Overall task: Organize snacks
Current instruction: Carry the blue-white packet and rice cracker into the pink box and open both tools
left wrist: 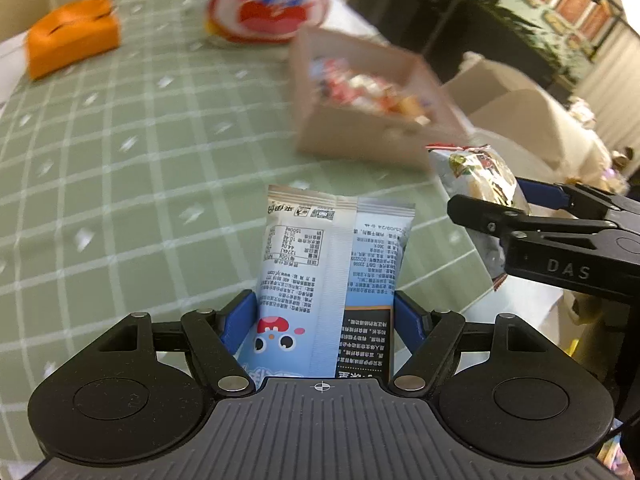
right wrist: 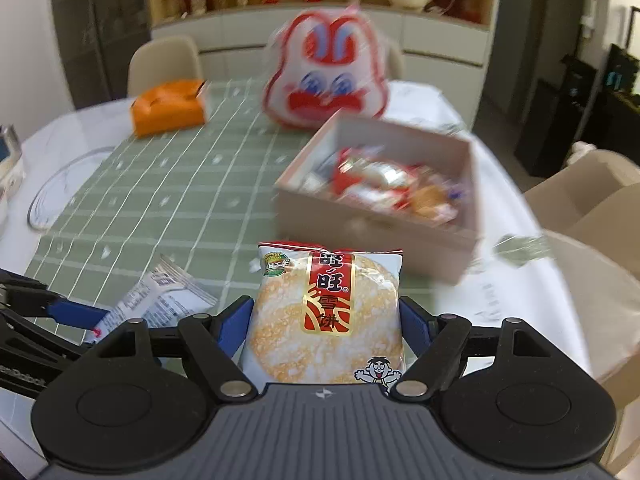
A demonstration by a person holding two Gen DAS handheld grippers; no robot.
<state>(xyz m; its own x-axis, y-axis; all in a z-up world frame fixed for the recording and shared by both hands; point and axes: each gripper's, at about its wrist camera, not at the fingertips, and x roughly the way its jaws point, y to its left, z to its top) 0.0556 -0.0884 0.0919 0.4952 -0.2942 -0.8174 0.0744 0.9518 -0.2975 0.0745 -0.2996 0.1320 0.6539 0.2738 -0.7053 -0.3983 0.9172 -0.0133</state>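
Both pairs of jaws are clenched on snacks. In the left wrist view, the left gripper (left wrist: 326, 316) has its blue pads pressed against the sides of a pale blue and silver foil snack packet (left wrist: 328, 276) printed with a cartoon face, which stands up in the lower middle of the frame. In the right wrist view, the right gripper (right wrist: 326, 320) grasps a white plastic rice cracker packet with a red label (right wrist: 326, 316), lower centre.

Each gripper also shows in the other's view: the right one at the right edge of the left view, the left one at the lower left of the right view.

Beyond them, right of centre, an open beige cardboard box (right wrist: 360, 208) sits on the desk (right wrist: 168, 184), which wears a green checked cloth; blurred wrapped snacks lie inside. Behind the box stands a big white and red rabbit-faced bag (right wrist: 326, 76). An orange tissue box (right wrist: 168, 108) rests at upper left, well apart from the cardboard box.
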